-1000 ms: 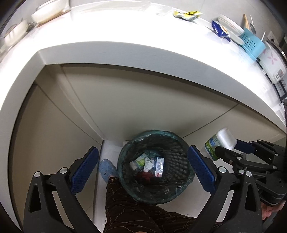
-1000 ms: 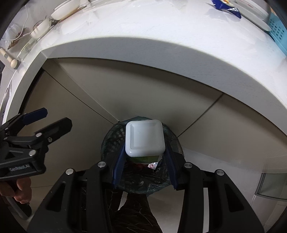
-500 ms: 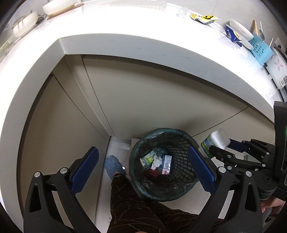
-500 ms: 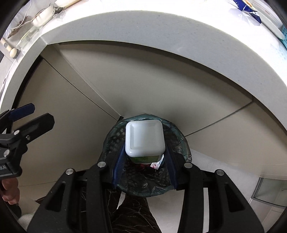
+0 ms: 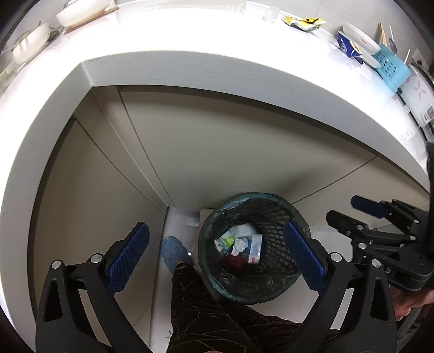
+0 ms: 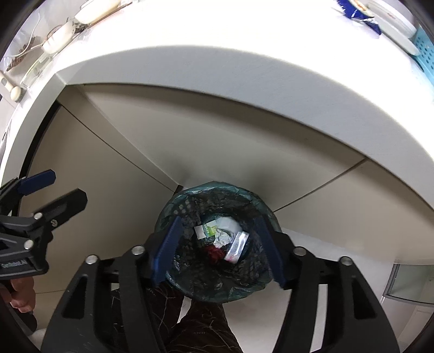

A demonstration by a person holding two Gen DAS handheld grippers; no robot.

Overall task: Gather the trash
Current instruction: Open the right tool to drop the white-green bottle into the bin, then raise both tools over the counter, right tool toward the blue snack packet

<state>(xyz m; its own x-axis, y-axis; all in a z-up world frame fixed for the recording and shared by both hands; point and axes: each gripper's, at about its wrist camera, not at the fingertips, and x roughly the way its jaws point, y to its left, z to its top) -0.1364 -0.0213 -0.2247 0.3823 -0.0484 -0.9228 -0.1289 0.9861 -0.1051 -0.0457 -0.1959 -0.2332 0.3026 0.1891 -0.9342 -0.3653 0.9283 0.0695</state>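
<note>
A black mesh trash bin (image 5: 274, 209) with a green liner stands on the floor below the counter; it also shows in the right wrist view (image 6: 173, 203). Inside lies the white green-labelled container (image 6: 219, 225) (image 5: 238, 233) among crumpled paper and a small carton (image 5: 255, 245). My right gripper (image 6: 219, 249) is open and empty, directly above the bin; it shows in the left wrist view (image 5: 350, 209). My left gripper (image 5: 214, 252) is open and empty, above the bin's left side; it shows in the right wrist view (image 6: 54, 187).
The white counter edge (image 5: 217, 70) overhangs beige cabinet doors (image 5: 217, 141). On the counter lie a yellow wrapper (image 5: 303, 21), a blue packet (image 5: 348, 46), plates and a blue basket (image 5: 390, 65). My leg and blue slipper (image 5: 172, 249) stand left of the bin.
My right gripper has opened and the white container has dropped into the bin. Both grippers have risen a little and the left has shifted left.
</note>
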